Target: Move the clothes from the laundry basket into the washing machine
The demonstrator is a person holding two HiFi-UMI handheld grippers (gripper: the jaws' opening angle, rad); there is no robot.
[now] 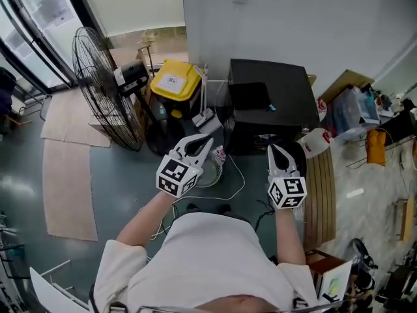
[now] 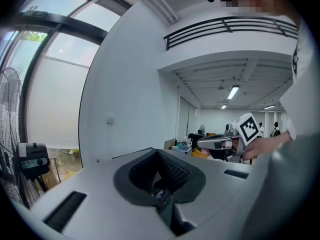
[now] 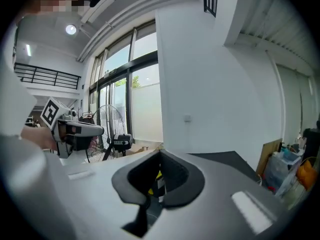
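White wall ahead. Grey floor, cardboard sheets laid at left. Fan stands near tall windows. Ceiling strip lights lit. Railed balcony above.

Yellow bin lid, black box, white left claw, white right claw — floor perhaps grey-green

Head camera looks steeply down beside the fan; left gripper and right gripper cameras face level, sharing that fan.
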